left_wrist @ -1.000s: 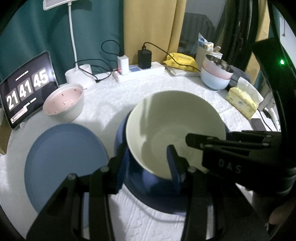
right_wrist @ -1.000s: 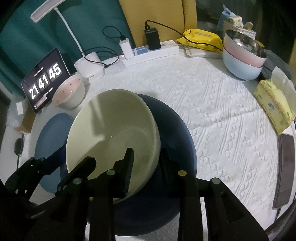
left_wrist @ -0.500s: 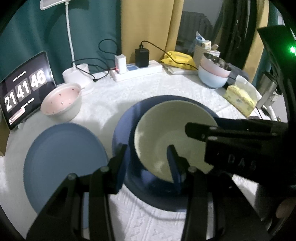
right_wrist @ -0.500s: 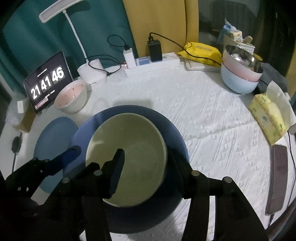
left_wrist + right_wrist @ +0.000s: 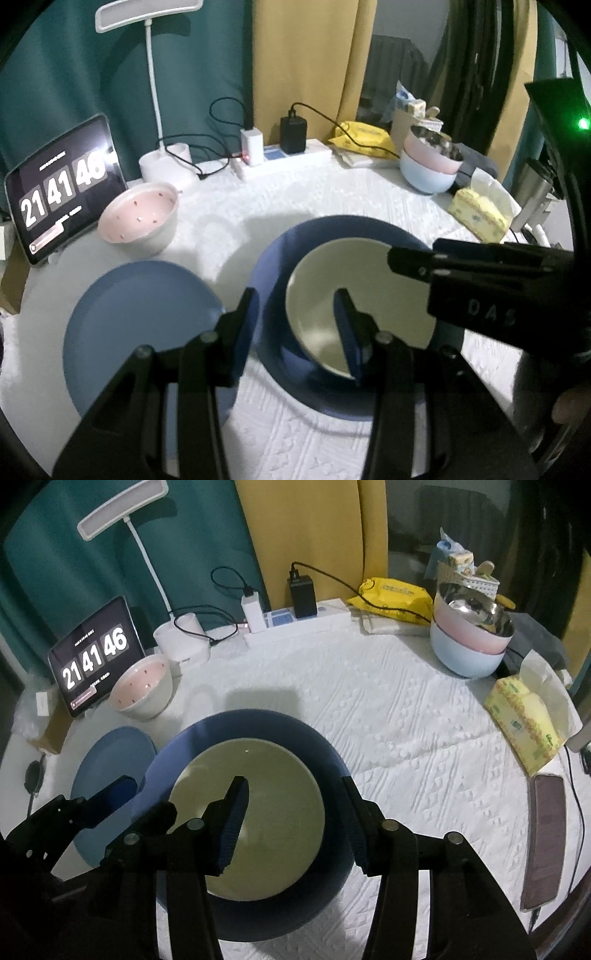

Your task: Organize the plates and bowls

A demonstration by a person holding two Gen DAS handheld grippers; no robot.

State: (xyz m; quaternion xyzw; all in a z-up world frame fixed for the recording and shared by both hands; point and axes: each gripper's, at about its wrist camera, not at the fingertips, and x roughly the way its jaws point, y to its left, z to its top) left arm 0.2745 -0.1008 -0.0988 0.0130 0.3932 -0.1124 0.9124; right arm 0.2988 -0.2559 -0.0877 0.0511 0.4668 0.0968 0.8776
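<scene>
Cream bowl (image 5: 255, 812) nests in the navy bowl (image 5: 303, 738) on the counter (image 5: 406, 716): right tongs (image 5: 295, 812), just opened, straddle its rim untouching; left tongs (image 5: 297, 325) likewise apart, gripping nothing.

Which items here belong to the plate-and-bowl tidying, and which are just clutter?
Job:
cream bowl nested in the dark blue bowl
light blue plate
pink bowl
stacked bowls

Lying about:
clock tablet
desk lamp
power strip
yellow pack
tissue pack
phone
</scene>
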